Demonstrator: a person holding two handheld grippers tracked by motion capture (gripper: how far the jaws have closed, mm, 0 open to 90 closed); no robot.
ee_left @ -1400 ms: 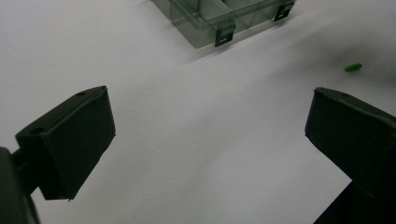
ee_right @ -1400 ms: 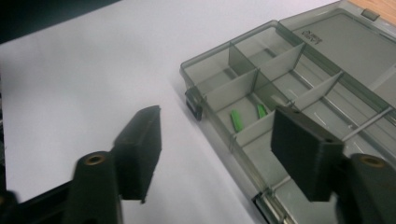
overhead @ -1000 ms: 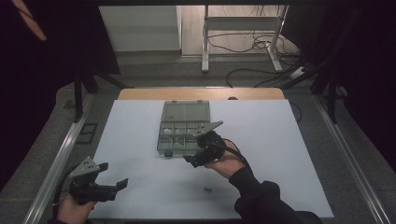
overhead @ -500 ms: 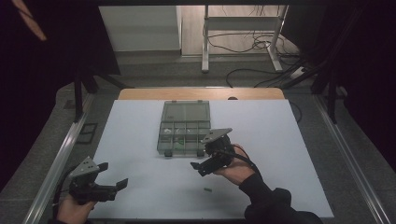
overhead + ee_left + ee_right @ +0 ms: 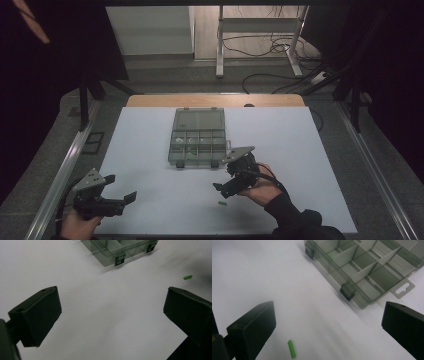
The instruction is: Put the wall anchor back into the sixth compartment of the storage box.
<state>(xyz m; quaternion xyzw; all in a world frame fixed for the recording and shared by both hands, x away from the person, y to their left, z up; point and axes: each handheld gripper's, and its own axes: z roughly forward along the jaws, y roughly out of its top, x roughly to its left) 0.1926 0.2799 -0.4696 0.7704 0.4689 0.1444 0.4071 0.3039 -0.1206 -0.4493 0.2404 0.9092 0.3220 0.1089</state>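
The right claw (image 5: 220, 190) hangs low over the white counter (image 5: 310, 150) with its jaws spread wide and nothing between them; they have just been opening. A small green peg (image 5: 222, 203) lies flat on the counter just beneath and in front of it, toward the near edge, apart from the clear compartment box (image 5: 197, 145) that sits open at the counter's middle. In the right gripper view the peg (image 5: 292, 349) lies close to the left jaw rather than centred. To pick it up well, the person would likely need to shift the claw sideways until the peg sits midway, then lower until the tips almost touch the counter before closing. The left claw (image 5: 127, 200) rests released near the front-left corner.
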